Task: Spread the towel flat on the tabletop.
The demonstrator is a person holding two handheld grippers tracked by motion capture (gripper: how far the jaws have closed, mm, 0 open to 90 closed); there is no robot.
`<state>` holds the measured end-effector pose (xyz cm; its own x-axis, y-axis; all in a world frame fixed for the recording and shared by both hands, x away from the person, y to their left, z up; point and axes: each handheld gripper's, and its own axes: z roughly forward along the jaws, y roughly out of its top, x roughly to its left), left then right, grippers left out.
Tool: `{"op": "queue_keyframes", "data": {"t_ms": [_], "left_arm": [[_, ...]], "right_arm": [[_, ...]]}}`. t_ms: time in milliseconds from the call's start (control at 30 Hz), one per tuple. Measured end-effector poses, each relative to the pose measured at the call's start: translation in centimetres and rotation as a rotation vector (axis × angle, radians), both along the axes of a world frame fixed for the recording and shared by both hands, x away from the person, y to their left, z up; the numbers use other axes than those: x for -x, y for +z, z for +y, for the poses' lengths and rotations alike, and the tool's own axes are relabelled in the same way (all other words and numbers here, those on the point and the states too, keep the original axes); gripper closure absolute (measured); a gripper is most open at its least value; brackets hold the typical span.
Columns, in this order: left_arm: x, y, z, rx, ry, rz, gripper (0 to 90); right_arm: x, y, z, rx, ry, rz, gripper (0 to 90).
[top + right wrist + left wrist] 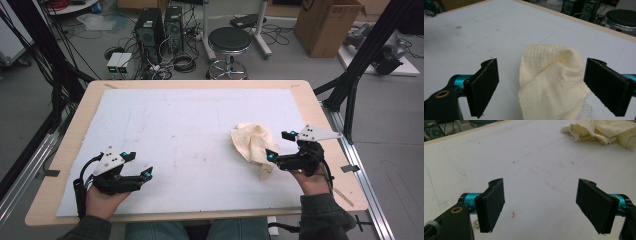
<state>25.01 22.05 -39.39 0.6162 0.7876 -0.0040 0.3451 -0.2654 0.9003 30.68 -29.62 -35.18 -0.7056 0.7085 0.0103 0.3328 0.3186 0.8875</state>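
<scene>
Crumpled pale yellow cloth (252, 141) lying on the white sheet (190, 125) covering the wooden table (65, 150), toward the right side and nearer the person than the far edge. Right gripper (272, 155) held low just beside the cloth, at its near right edge, jaws wide apart with nothing between the pads. In the right gripper view, cloth (551, 82) bunched and folded on itself, lying between and just ahead of the two black pads (485, 85), not clamped. Left gripper (147, 174) well apart from the cloth, low over the near left of the sheet, jaws also spread wide and holding nothing. In the left gripper view, cloth (599, 131) far off at the upper right, bare stained sheet (536, 170) under the open pads (494, 202).
</scene>
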Motion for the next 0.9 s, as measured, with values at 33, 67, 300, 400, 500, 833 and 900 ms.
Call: {"op": "queue_keyframes", "data": {"t_ms": [33, 67, 300, 400, 500, 833, 900], "left_arm": [[0.0, 0.0, 0.1, -0.001, 0.004, 0.000, 23.3], [0.0, 0.0, 0.1, 0.000, 0.005, 0.000, 23.3], [0.2, 0.0, 0.4, -0.002, 0.012, -0.003, 23.3], [0.3, 0.0, 0.5, 0.001, 0.016, -0.004, 23.3], [0.3, 0.0, 0.6, 0.000, 0.018, -0.004, 23.3], [0.2, -0.2, 0.6, -0.006, 0.012, -0.001, 23.3], [0.1, -0.2, 0.6, -0.005, 0.012, -0.003, 23.3]], "right_arm": [[-0.4, 0.4, -0.4, 0.016, -0.007, -0.004, 14.4], [-0.4, 0.4, -0.4, 0.016, -0.007, -0.004, 14.4], [-3.0, 1.5, -1.2, 0.056, -0.039, 0.021, 15.4], [-3.8, 1.3, -1.1, 0.059, -0.045, 0.029, 16.0], [-5.3, 0.4, -0.6, 0.056, -0.052, 0.067, 18.2], [-7.5, -3.2, 0.5, 0.086, -0.061, 0.154, 24.7], [-7.7, -3.6, 0.7, 0.094, -0.058, 0.162, 25.4]]}}
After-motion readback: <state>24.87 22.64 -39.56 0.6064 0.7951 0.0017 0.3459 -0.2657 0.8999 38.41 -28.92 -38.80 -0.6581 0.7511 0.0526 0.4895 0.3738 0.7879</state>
